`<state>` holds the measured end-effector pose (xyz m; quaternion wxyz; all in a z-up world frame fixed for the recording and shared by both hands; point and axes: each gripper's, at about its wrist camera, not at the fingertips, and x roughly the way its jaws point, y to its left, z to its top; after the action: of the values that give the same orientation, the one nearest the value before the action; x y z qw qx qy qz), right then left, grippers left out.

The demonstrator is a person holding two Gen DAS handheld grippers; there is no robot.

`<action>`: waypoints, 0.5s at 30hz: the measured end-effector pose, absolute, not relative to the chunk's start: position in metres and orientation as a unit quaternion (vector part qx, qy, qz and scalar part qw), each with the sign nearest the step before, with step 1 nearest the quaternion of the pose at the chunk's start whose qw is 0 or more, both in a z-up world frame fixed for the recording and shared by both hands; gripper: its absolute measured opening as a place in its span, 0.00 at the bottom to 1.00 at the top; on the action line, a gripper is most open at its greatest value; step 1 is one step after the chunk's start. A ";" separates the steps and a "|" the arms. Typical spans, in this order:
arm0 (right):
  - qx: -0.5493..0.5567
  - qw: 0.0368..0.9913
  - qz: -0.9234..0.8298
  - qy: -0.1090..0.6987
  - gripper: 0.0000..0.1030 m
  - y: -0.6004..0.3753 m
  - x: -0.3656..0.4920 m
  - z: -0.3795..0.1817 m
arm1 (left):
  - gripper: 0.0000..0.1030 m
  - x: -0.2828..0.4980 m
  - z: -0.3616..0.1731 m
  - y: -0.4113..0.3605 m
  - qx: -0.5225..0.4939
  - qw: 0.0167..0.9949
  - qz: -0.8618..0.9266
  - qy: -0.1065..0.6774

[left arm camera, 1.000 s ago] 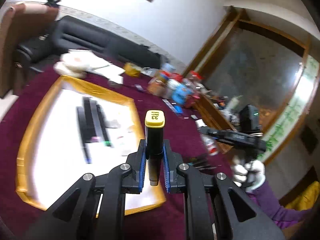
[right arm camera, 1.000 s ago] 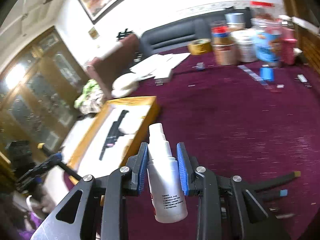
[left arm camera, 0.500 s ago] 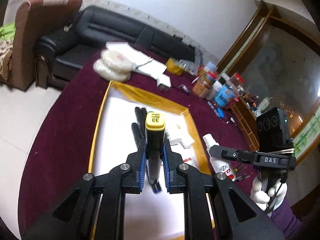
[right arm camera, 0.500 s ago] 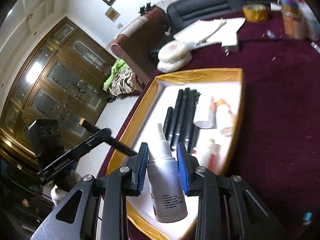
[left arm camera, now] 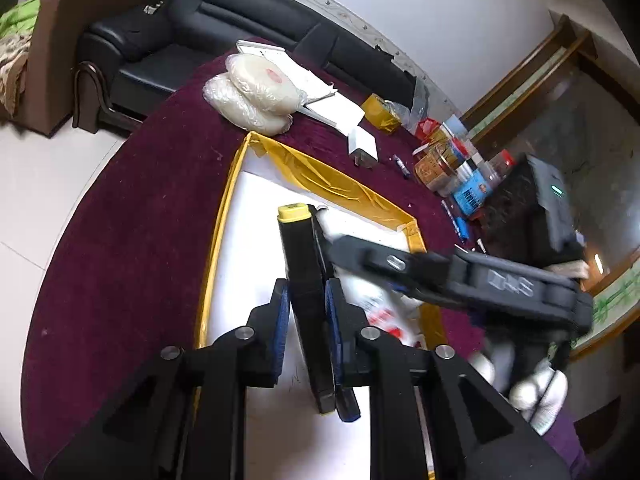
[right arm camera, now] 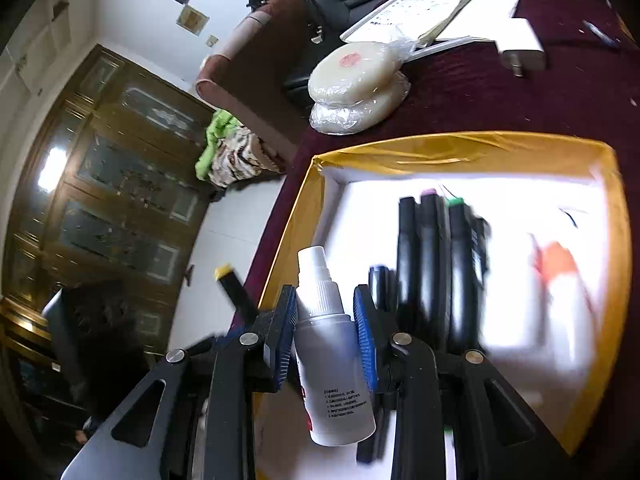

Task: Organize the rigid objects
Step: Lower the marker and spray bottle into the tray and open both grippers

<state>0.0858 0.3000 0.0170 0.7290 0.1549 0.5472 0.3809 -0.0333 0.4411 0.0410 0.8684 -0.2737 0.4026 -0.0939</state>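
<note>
Right now the black marker [left arm camera: 304,280] with the yellow cap is clamped in the left hand-held gripper [left arm camera: 307,324], low over the white floor of the gold-edged tray [left arm camera: 320,172]. The right hand-held gripper [right arm camera: 325,336] is closed on a small white spray bottle [right arm camera: 328,340], also above the tray, just beside the row of black markers [right arm camera: 432,264] lying there. The two tools sit very near each other, so I reckon they could knock together, or a released piece could roll into that row and scatter it. Outside the tray, on the maroon tabletop [left arm camera: 132,216], lie wrapped white discs [left arm camera: 252,92], a white charger [left arm camera: 362,146] and some jars [left arm camera: 448,160], none in the way.
</note>
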 end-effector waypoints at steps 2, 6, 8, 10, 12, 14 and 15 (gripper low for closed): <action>0.148 0.731 0.376 0.550 0.25 0.306 0.089 0.014 | 0.36 -0.041 0.042 0.444 -0.280 0.869 -0.094 0.396; 0.132 0.741 0.360 0.551 0.26 0.315 0.096 0.009 | 0.51 -0.063 0.048 0.448 -0.287 0.876 -0.090 0.377; 0.130 0.742 0.357 0.552 0.27 0.318 0.099 0.006 | 0.51 -0.073 0.049 0.450 -0.292 0.877 -0.090 0.372; 0.120 0.747 0.354 0.550 0.34 0.319 0.097 0.008 | 0.51 -0.082 0.050 0.452 -0.299 0.877 -0.093 0.366; 0.105 0.761 0.351 0.535 0.38 0.315 0.093 0.016 | 0.51 -0.089 0.052 0.453 -0.301 0.878 -0.091 0.360; 0.096 0.774 0.349 0.520 0.38 0.304 0.087 0.028 | 0.52 -0.098 0.055 0.453 -0.301 0.882 -0.089 0.353; 0.091 0.781 0.348 0.510 0.39 0.294 0.084 0.035 | 0.55 -0.102 0.057 0.453 -0.301 0.883 -0.088 0.349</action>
<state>0.0838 0.2940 0.0354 0.7809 0.0913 0.5105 0.3483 -0.1022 0.4531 0.0567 0.8834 -0.3006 0.3485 -0.0882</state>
